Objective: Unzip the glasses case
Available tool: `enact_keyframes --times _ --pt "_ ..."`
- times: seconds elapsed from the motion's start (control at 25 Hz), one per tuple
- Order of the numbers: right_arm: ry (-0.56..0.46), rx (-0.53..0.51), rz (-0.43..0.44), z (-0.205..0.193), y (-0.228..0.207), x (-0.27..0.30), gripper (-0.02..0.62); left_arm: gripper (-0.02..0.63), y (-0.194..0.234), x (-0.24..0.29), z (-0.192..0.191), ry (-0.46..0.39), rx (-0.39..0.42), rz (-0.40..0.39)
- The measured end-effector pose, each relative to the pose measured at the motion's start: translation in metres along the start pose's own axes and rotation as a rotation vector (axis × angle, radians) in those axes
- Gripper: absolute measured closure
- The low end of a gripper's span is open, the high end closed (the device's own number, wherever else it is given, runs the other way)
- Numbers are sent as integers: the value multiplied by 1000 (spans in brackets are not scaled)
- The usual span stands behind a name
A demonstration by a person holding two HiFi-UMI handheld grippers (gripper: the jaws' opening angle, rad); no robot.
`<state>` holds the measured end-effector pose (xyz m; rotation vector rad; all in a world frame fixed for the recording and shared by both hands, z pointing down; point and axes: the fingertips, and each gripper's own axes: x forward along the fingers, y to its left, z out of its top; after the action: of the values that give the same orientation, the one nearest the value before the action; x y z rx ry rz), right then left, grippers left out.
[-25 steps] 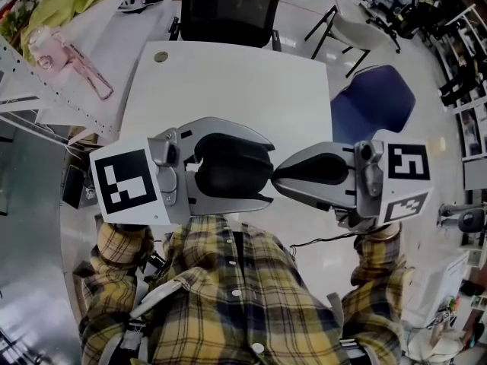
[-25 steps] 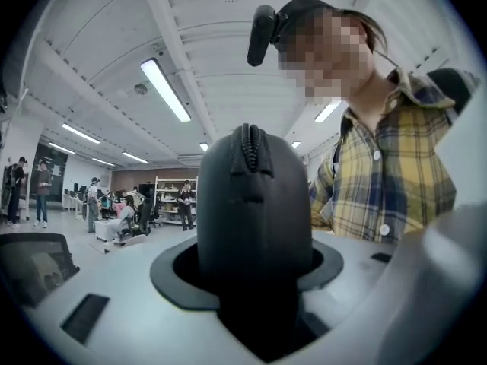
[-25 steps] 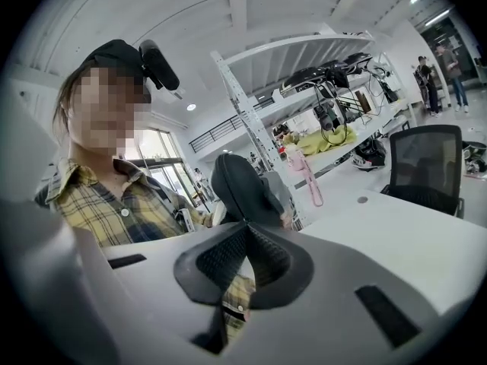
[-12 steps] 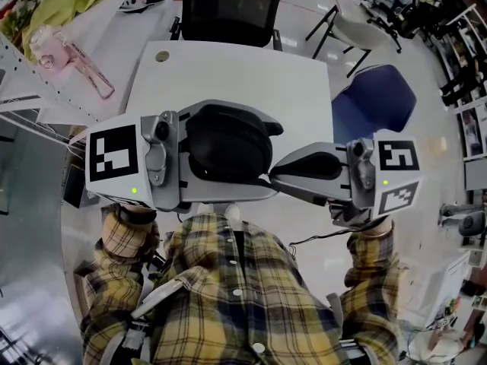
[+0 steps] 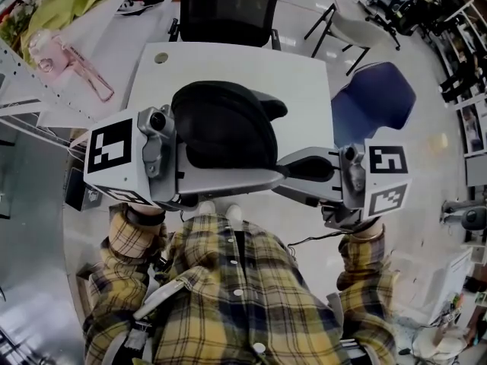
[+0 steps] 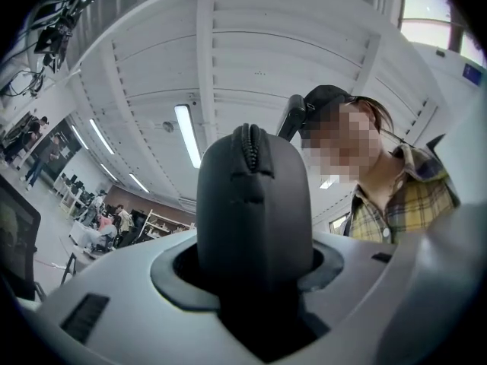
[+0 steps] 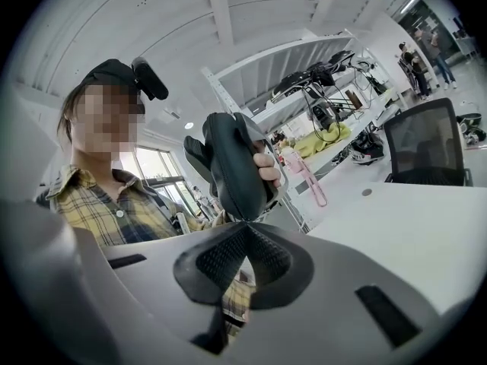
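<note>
My left gripper (image 5: 274, 139) is shut on a black zippered glasses case (image 5: 224, 124) and holds it in the air above the white table (image 5: 228, 63). In the left gripper view the case (image 6: 255, 204) stands upright between the jaws, its zipper seam running over the top. My right gripper (image 5: 280, 175) points left at the case's near right end. Seen from the right gripper view, the pads (image 7: 228, 257) of the right gripper (image 7: 245, 225) meet exactly at the lower tip of the case (image 7: 232, 169). They pinch the zipper pull, which is hidden between them.
A black office chair (image 5: 228, 6) stands at the table's far side and a blue chair (image 5: 373, 101) to its right. A pink object (image 5: 65, 59) lies on the shelf at the left. The person's plaid shirt fills the bottom of the head view.
The left gripper has risen and tipped upward with the case, whose broad side now faces the head camera. The right gripper has hardly moved and stays shut at the case's end.
</note>
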<state>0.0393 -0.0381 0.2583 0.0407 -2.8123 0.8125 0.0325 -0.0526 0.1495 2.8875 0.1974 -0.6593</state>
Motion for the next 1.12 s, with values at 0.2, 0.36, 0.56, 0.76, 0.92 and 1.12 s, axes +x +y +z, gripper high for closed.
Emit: enact_keyframes --times 0.2,0.36,0.56,0.76,0.92,1.12 --pt "-25 16 2 -5 -3 -1 597 359 1 7 -1 -20 -9 3" --pt "-33 32 -1 -10 -6 8 597 359 -1 6 -4 0 1 -3" --pt "-47 47 4 -14 -8 16 597 359 -2 9 -7 3 -14 -14" --pt "-75 64 16 -15 -10 17 597 359 0 12 -10 13 -16 -7" --pt "-98 75 20 -16 -12 18 597 359 3 13 -11 14 -26 -2" --pt "-124 83 1 -19 -17 17 595 359 8 14 -18 56 -22 23"
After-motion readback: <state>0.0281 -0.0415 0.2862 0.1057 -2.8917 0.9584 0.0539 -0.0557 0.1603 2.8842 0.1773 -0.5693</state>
